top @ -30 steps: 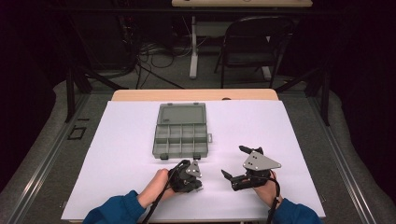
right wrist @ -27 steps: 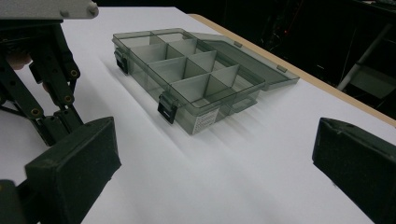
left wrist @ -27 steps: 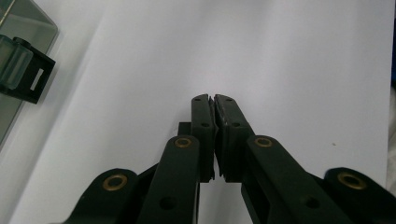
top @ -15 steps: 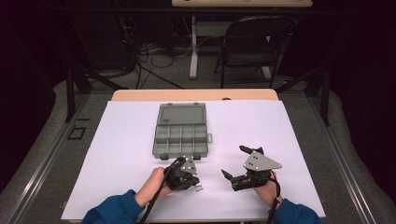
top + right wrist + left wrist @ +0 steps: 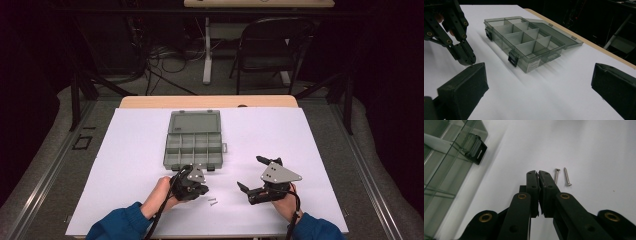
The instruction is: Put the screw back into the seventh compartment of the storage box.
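Observation:
My left gripper (image 5: 538, 173) is shut, its jaws pressed together with nothing between them, and its tips point down at the white table sheet. Two small silver screws (image 5: 556, 175) (image 5: 567, 177) lie side by side just right of those tips. From above, the left gripper (image 5: 201, 190) sits beside the screws (image 5: 212, 201), just in front of the grey compartment box (image 5: 194, 147). My right gripper (image 5: 249, 172) stands open and empty to the right. Its wide-apart jaws (image 5: 539, 75) face the box (image 5: 524, 42) and the left gripper (image 5: 465, 58).
The box's lid (image 5: 195, 122) lies open flat toward the far side, and its compartments look empty. A black latch (image 5: 475, 148) sticks out of its near wall. White sheet (image 5: 310, 140) covers the table. A chair (image 5: 270, 45) stands beyond the far edge.
The left gripper has shifted slightly to the left and the two screws now show beside it. The right gripper has stayed put.

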Motion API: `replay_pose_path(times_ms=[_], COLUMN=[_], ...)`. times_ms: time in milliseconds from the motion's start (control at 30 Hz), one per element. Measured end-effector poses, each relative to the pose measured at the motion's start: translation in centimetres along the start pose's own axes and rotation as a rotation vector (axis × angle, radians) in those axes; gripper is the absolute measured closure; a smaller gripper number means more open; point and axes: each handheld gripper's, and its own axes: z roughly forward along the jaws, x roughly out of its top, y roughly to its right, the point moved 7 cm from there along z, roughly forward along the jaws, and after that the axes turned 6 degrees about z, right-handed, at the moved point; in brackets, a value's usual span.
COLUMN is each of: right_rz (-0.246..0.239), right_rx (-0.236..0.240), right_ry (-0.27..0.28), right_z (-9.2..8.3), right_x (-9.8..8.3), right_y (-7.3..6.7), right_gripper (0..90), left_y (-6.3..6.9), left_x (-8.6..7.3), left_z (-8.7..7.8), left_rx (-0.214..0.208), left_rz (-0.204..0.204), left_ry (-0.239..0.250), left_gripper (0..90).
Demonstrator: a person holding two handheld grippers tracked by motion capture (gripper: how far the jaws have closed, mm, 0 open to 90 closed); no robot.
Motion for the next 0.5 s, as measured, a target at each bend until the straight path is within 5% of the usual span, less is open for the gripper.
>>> replay_pose_path(times_ms=[500], right_rz=[-0.002], right_rx=[-0.003], right_ry=[0.004], right_z=[-0.02], right_x=[0.03], right_y=[0.04], right_gripper=[0.0], left_y=[-0.98], left_x=[-0.36], left_z=[-0.6], left_rx=[0.032], left_rz=[-0.016], left_ry=[0.004], left_gripper=[86.9])
